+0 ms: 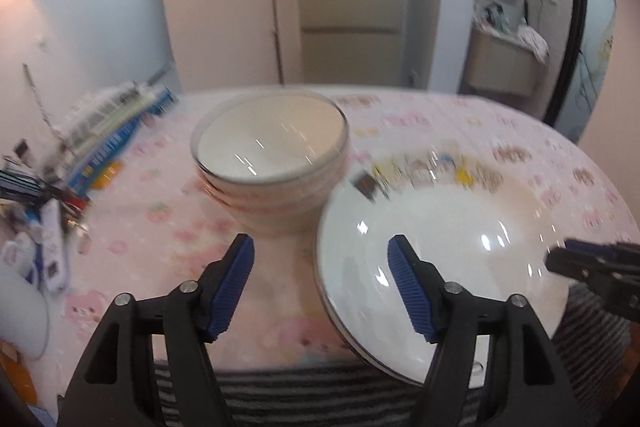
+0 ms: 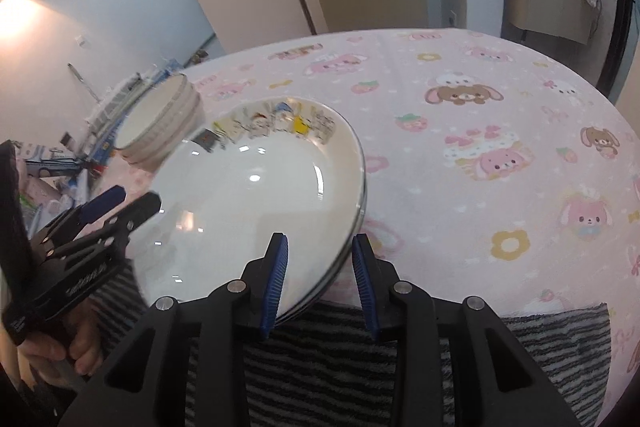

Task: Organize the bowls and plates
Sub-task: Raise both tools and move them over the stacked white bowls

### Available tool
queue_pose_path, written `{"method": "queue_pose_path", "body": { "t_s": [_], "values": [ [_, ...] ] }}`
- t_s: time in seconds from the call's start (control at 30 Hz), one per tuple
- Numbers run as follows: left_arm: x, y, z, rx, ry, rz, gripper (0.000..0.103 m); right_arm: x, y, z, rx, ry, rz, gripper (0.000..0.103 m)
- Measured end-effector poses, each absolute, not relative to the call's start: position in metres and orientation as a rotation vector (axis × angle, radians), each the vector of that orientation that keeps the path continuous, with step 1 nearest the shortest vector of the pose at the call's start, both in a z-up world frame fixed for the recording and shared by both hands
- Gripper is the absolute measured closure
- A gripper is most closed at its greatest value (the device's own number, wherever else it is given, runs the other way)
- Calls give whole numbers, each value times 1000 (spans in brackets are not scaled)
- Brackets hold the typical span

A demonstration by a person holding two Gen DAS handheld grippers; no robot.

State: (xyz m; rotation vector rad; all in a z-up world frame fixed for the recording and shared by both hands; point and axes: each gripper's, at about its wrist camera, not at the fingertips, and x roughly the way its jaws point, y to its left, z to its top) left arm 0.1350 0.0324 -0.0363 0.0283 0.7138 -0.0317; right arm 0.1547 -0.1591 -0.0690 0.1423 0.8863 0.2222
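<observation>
A stack of white bowls (image 1: 272, 163) stands on the pink table, also seen at the left of the right wrist view (image 2: 164, 123). A stack of white plates with a cartoon print on the rim (image 2: 256, 195) lies to its right near the table's front edge, and shows in the left wrist view (image 1: 440, 227). My right gripper (image 2: 320, 279) straddles the plates' near rim with a gap left on the right finger side. My left gripper (image 1: 320, 279) is open and empty, its right finger over the plates' left rim; it appears in the right wrist view (image 2: 128, 203).
The pink cartoon tablecloth (image 2: 480, 131) covers the round table. Books and clutter (image 1: 100, 135) lie at the far left. A striped black-and-white cloth (image 2: 540, 347) lies at the front edge.
</observation>
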Motion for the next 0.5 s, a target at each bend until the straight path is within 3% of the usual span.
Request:
{"method": "queue_pose_path", "body": {
  "t_s": [0.13, 0.23, 0.3, 0.5],
  "values": [
    [124, 43, -19, -5, 575, -24, 29, 145, -160, -55, 128, 788, 204, 66],
    [113, 43, -7, -4, 455, -21, 15, 136, -162, -43, 111, 695, 180, 66],
    [106, 40, -1, 12, 369, -15, 0, 130, -162, -35, 104, 627, 158, 66],
    [88, 32, 8, 51, 241, -64, 0, 114, -169, -16, 81, 428, 69, 31]
  ]
}}
